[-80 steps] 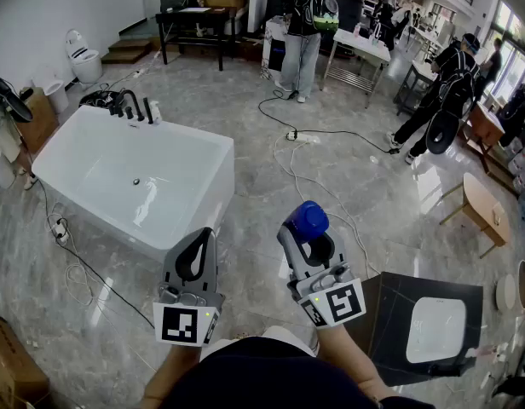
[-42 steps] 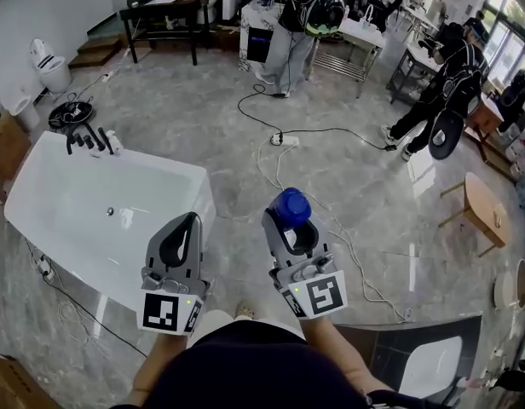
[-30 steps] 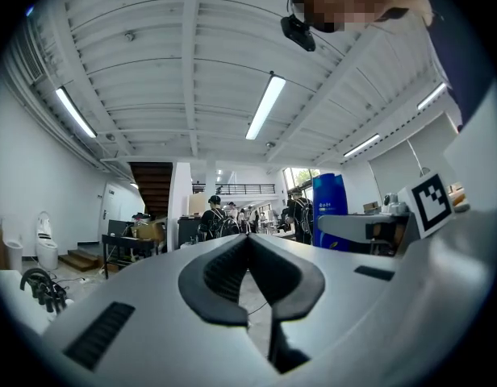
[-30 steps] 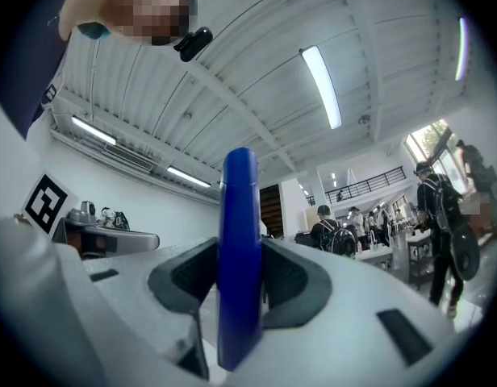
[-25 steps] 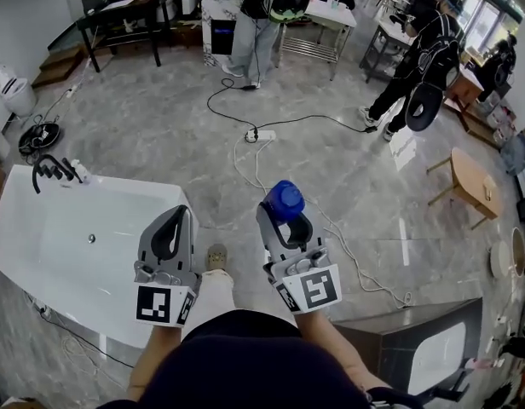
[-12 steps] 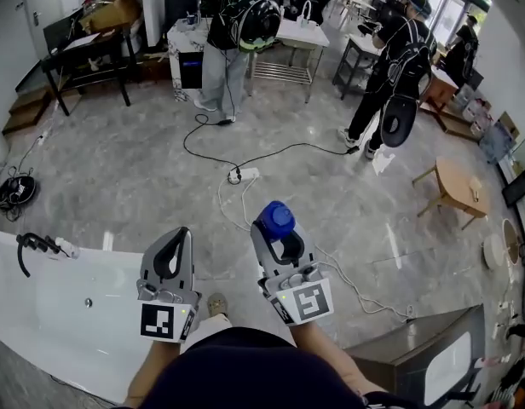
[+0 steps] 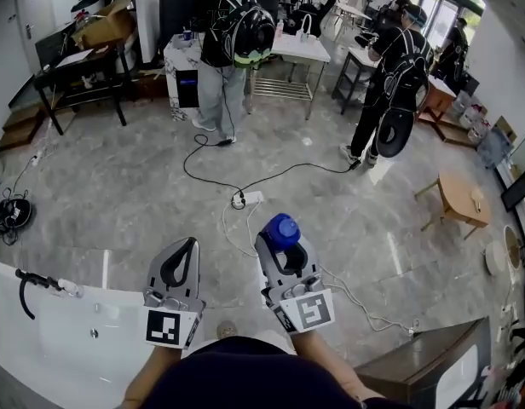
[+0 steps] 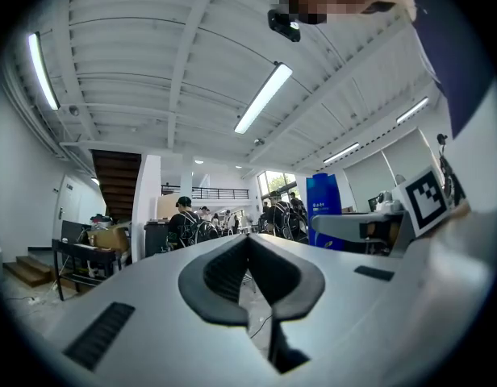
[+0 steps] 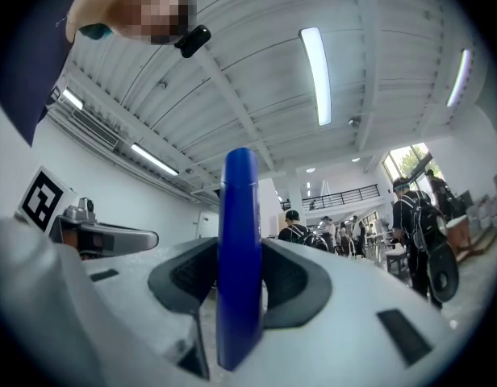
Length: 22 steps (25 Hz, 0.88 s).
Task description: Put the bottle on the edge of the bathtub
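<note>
1. Blue bottle [image 7: 284,231] stands upright between the jaws of the right tongs [image 7: 285,247], its round cap uppermost in the head view, just below the middle of the frame.
2. In the right gripper view the bottle [image 9: 238,256] fills the gap of the right tongs [image 9: 239,285]: the jaws stand wide and both dark pads press on its sides.
3. Left tongs [image 7: 179,264] are held at 9 o'clock of the bottle, close beside the right pair but apart from it. In the left gripper view the left tongs [image 8: 250,252] have their jaws together, with nothing between them.
4. White bathtub [image 7: 49,356] lies at 8 o'clock of the left tongs, in the frame's lower left corner, with a black tap [image 7: 24,284] at its far rim. The bottle is up in the air, well clear of the tub's edge.
5. Grey marble floor [image 7: 118,194] spreads beneath. A white power strip [image 7: 245,199] with its cable lies at 12 o'clock of the bottle, and a person with a backpack [image 7: 224,49] stands farther off the same way.
</note>
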Tool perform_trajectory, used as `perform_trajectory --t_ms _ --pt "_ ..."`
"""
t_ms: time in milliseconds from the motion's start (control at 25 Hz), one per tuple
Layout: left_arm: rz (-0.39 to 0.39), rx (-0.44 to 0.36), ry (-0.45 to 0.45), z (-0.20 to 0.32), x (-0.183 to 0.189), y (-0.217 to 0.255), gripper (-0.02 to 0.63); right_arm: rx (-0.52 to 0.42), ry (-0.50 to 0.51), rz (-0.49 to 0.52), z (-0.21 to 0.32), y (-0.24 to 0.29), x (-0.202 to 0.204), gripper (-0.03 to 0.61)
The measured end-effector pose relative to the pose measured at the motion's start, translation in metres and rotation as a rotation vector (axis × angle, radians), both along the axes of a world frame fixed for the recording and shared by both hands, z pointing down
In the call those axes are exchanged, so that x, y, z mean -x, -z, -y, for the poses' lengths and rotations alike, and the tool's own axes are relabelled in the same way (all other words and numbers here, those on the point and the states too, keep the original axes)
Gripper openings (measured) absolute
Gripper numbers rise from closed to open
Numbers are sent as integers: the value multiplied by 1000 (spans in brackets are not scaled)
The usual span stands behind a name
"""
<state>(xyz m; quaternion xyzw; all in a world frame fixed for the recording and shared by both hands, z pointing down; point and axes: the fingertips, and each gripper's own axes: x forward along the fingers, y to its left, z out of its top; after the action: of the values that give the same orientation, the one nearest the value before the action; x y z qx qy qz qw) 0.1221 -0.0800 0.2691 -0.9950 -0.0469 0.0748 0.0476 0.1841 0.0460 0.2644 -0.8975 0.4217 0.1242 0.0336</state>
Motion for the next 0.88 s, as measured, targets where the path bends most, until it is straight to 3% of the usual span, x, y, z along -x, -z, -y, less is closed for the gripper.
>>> perform_trajectory --t_ms 640,880 --pt "-45 21 46 34 -46 15 2 14 65 -45 41 25 -45 155" --pt "-69 23 59 34 -63 22 2 25 44 -58 34 26 -67 155"
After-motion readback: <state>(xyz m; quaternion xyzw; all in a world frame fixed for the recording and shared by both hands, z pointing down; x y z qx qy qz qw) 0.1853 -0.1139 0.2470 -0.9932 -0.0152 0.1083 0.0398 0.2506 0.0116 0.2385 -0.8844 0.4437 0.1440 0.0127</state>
